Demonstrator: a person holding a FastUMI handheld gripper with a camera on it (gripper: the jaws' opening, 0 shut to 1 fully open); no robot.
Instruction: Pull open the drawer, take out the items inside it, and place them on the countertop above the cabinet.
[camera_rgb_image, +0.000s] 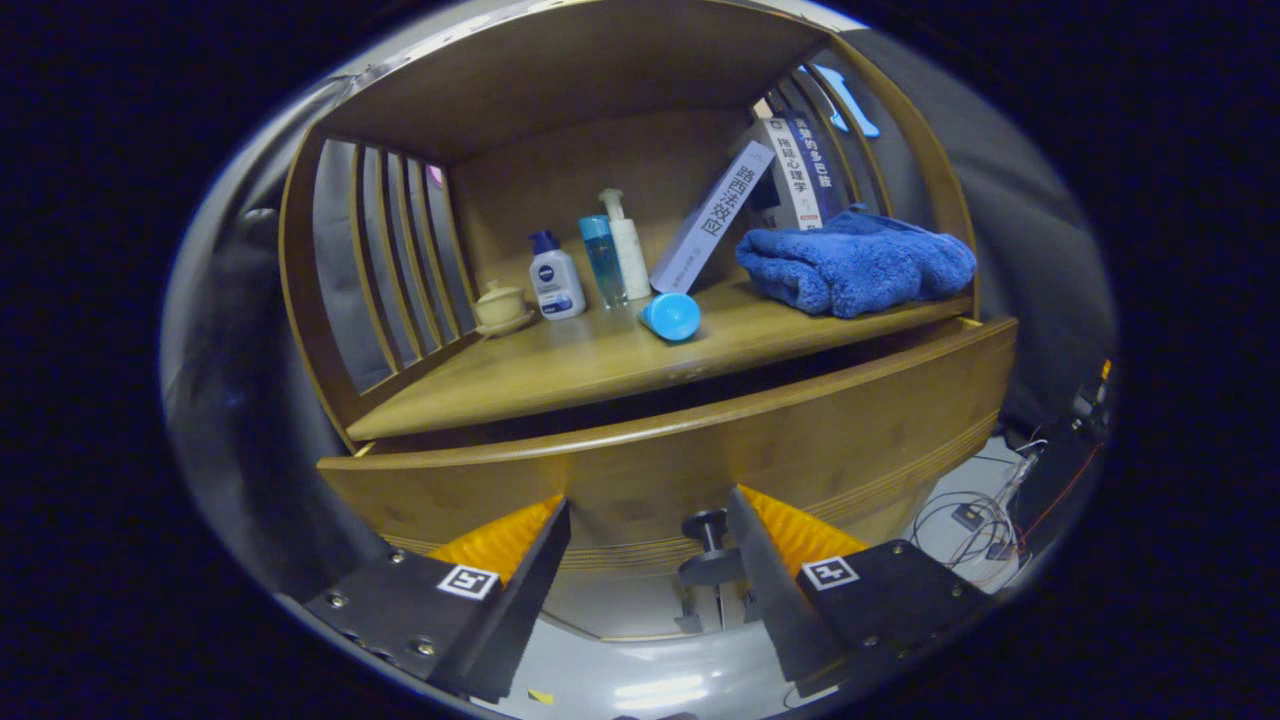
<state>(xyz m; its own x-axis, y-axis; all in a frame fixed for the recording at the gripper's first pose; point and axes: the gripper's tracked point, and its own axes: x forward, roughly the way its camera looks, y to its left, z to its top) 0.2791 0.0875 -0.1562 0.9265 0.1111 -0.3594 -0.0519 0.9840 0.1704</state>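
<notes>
A wooden cabinet (640, 200) stood before the gripper (648, 520), whose two fingers were spread apart and held nothing. Its drawer (700, 440) had been drawn out a little, leaving a dark gap under the countertop (600, 360); what lay inside could not be made out. The drawer's dark knob (708, 545) sat between the fingers, close against the right one and well clear of the left, with no squeeze on it from both sides.

Along the countertop, from the slatted left side, were a small cream lidded cup on a saucer (500, 305), a white bottle with a blue cap (555, 277), a slim clear blue bottle (604, 260) and a white pump bottle (626, 243) just behind it. A blue round-ended container (671, 316) lay on its side nearer the front edge. A white book (712, 215) leaned tilted toward more books (800, 170) that stood at the right rear, and a folded blue towel (855, 262) rested by the right end. Cables (975, 520) lay on the floor beyond the drawer's right corner.
</notes>
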